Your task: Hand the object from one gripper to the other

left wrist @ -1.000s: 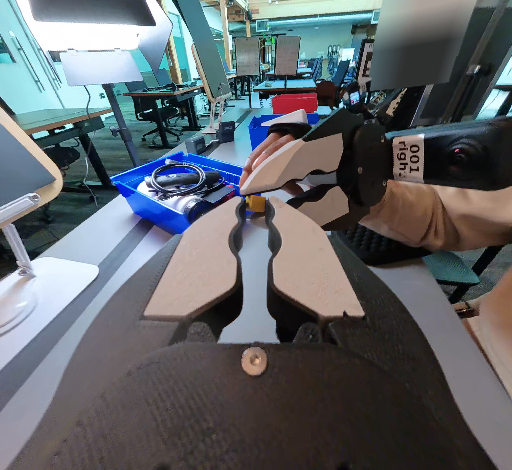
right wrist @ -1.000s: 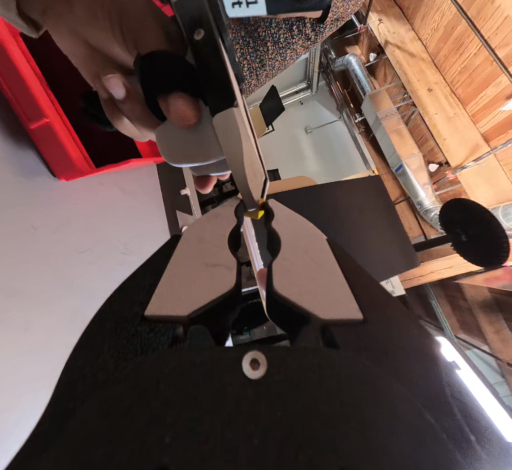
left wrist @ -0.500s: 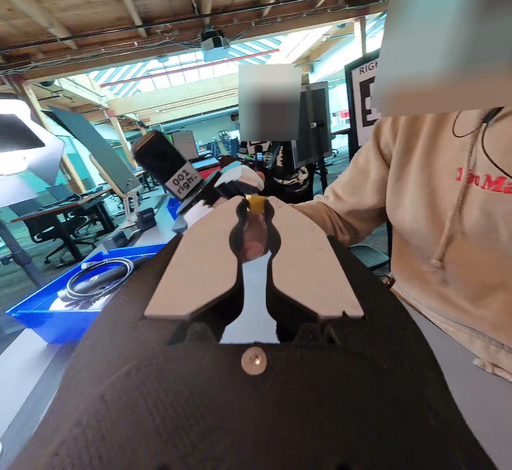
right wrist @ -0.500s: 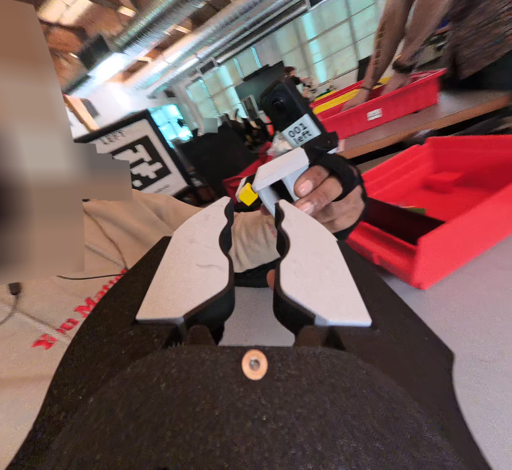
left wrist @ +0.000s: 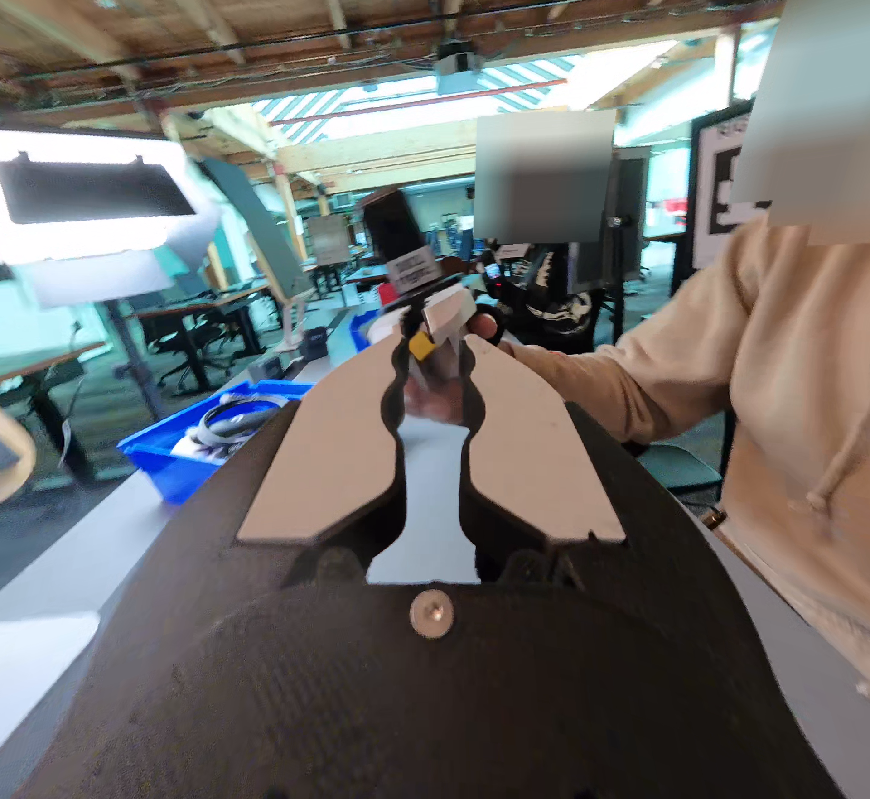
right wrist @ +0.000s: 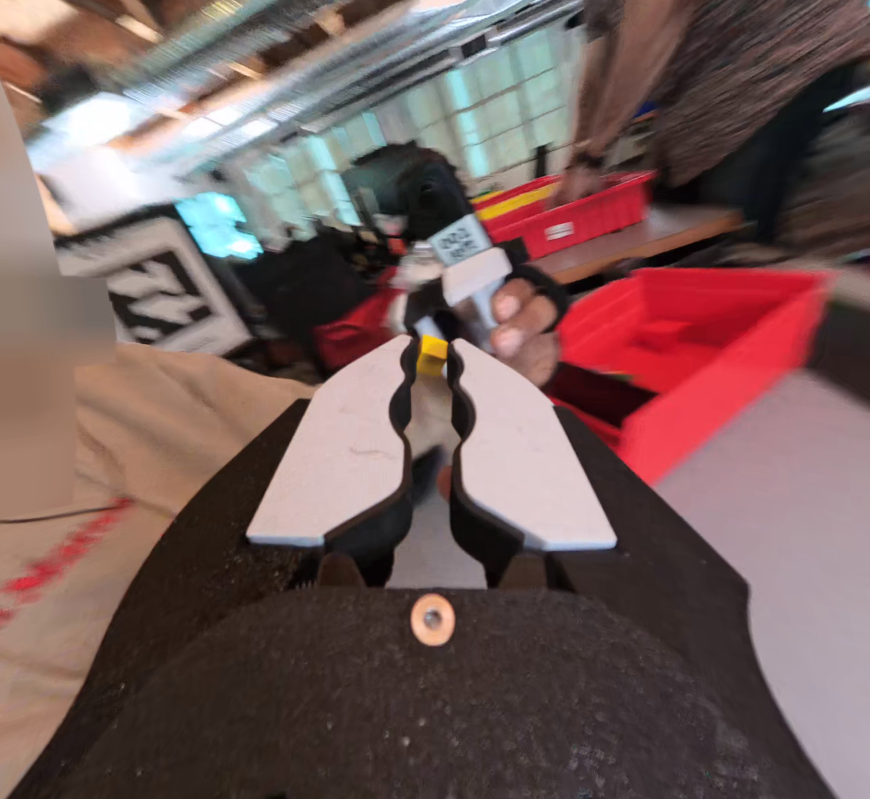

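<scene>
A small yellow block [right wrist: 432, 353] sits pinched between the tips of my right gripper [right wrist: 433, 343], which is shut on it. In the left wrist view the block [left wrist: 420, 346] shows at the tip of the right gripper [left wrist: 423, 329], just inside my left gripper's left fingertip. My left gripper [left wrist: 433, 343] is open, and its right finger stands clear of the block. From the right wrist view the left gripper [right wrist: 447, 320] faces mine just beyond the block, held in a gloved hand [right wrist: 522, 324]. Both grippers are up in the air above the grey table [left wrist: 70, 564].
A blue bin [left wrist: 155, 461] with cables stands on the table at the left. A red bin [right wrist: 706, 376] lies to the right. The holder's beige hoodie [left wrist: 753, 400] fills the right side. Another person [right wrist: 729, 47] stands by red bins behind. A light panel [left wrist: 94, 193] stands at left.
Half a second ago my left gripper was shut on the block and my right one was open. Now the right gripper has closed on the block and the left has opened.
</scene>
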Motion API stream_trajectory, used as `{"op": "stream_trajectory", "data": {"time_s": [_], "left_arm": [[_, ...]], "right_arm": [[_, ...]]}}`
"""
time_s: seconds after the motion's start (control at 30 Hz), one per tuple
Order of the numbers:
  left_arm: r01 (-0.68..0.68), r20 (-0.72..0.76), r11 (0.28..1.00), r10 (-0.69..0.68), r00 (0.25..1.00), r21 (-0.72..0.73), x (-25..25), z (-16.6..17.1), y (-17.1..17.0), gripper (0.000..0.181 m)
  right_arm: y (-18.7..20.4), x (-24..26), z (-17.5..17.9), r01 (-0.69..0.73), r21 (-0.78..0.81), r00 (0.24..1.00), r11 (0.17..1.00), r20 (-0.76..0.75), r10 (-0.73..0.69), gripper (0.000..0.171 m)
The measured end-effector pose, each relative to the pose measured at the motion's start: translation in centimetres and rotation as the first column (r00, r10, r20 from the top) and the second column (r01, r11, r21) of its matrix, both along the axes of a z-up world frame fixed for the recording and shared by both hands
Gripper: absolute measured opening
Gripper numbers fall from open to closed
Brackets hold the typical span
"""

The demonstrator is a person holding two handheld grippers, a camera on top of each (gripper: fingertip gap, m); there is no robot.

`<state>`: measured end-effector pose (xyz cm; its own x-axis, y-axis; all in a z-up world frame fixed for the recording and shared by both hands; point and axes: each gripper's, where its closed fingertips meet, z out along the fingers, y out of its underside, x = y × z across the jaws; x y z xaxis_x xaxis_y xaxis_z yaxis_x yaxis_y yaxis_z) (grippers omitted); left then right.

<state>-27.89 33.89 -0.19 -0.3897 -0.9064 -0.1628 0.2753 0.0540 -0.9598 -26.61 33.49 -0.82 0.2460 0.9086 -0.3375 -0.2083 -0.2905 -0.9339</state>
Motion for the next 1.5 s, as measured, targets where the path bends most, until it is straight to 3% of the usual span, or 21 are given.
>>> {"op": "stream_trajectory", "data": {"time_s": [0.07, 0.1, 0.17, 0.23, 0.27, 0.3, 0.37, 0.47, 0.53, 0.73, 0.87, 1.2, 1.43, 1.5], "left_arm": [[-0.089, -0.028, 0.994, 0.088, 0.996, -0.056, 0.2, 0.0, 2.1, 0.021], [-0.151, -0.038, 0.986, 0.148, 0.988, -0.07, 0.3, -0.1, 3.3, 0.021], [-0.309, -0.063, 0.947, 0.304, 0.951, -0.09, 0.6, -0.3, 6.0, 0.02], [-0.444, -0.086, 0.892, 0.437, 0.895, -0.084, 0.7, -0.8, 8.2, 0.019], [-0.482, -0.101, 0.873, 0.474, 0.875, -0.077, 0.7, -1.1, 8.8, 0.019], [-0.503, -0.116, 0.862, 0.493, 0.862, -0.071, 0.9, -1.4, 9.1, 0.019], [-0.504, -0.141, 0.86, 0.492, 0.859, -0.074, 1.5, -1.8, 8.8, 0.019], [-0.47, -0.175, 0.879, 0.452, 0.874, -0.075, 2.6, -2.1, 7.3, 0.022], [-0.459, -0.192, 0.887, 0.444, 0.875, -0.044, 3.3, -2.2, 6.1, 0.023], [-0.497, -0.285, 0.838, 0.544, 0.789, 0.223, 5.2, -4.7, 4.3, 0.026], [-0.483, -0.331, 0.847, 0.532, 0.779, 0.224, 5.4, -5.4, 4.0, 0.019], [-0.381, -0.429, 0.924, 0.355, 0.831, 0.026, 5.3, -5.7, 3.4, 0.026], [-0.419, -0.421, 0.896, 0.441, 0.793, 0.15, 5.4, -6.4, 4.0, 0.014], [-0.458, -0.366, 0.859, 0.512, 0.777, 0.23, 5.2, -6.2, 4.8, 0.014]], "right_arm": [[2.3, 2.8, -0.2, 0.248, 0.24, 0.947, 0.939, 0.146, -0.287, 0.011], [3.4, 4.7, 0.0, 0.357, 0.406, 0.866, 0.841, 0.194, -0.462, 0.011], [4.9, 8.9, 0.8, 0.449, 0.718, 0.608, 0.532, 0.19, -0.77, 0.011], [4.7, 11.7, 1.9, 0.348, 0.916, 0.38, 0.202, 0.06, -0.923, 0.012], [4.5, 12.5, 2.2, 0.278, 0.956, 0.304, 0.087, -0.002, -0.953, 0.011], [4.4, 13.0, 2.2, 0.223, 0.975, 0.243, 0.014, -0.042, -0.969, 0.011], [4.4, 12.9, 1.8, 0.161, 0.985, 0.211, -0.057, -0.091, -0.973, 0.011], [4.7, 11.1, 0.5, 0.058, 0.994, 0.203, -0.092, -0.102, -0.974, 0.011], [5.0, 9.3, -0.8, 0.01, 0.998, 0.231, -0.066, -0.066, -0.971, 0.011], [4.9, 4.5, -3.7, -0.119, 0.993, 0.291, -0.005, 0.03, -0.956, 0.011], [4.9, 3.9, -4.3, -0.173, 0.985, 0.267, -0.021, 0.026, -0.963, 0.011], [4.9, 3.3, -4.9, -0.216, 0.976, 0.268, -0.034, 0.026, -0.963, 0.011], [4.9, 2.9, -5.2, -0.208, 0.978, 0.291, -0.017, 0.045, -0.956, 0.011], [5.1, 3.0, -5.4, -0.122, 0.988, 0.35, 0.093, 0.13, -0.928, 0.014]]}}
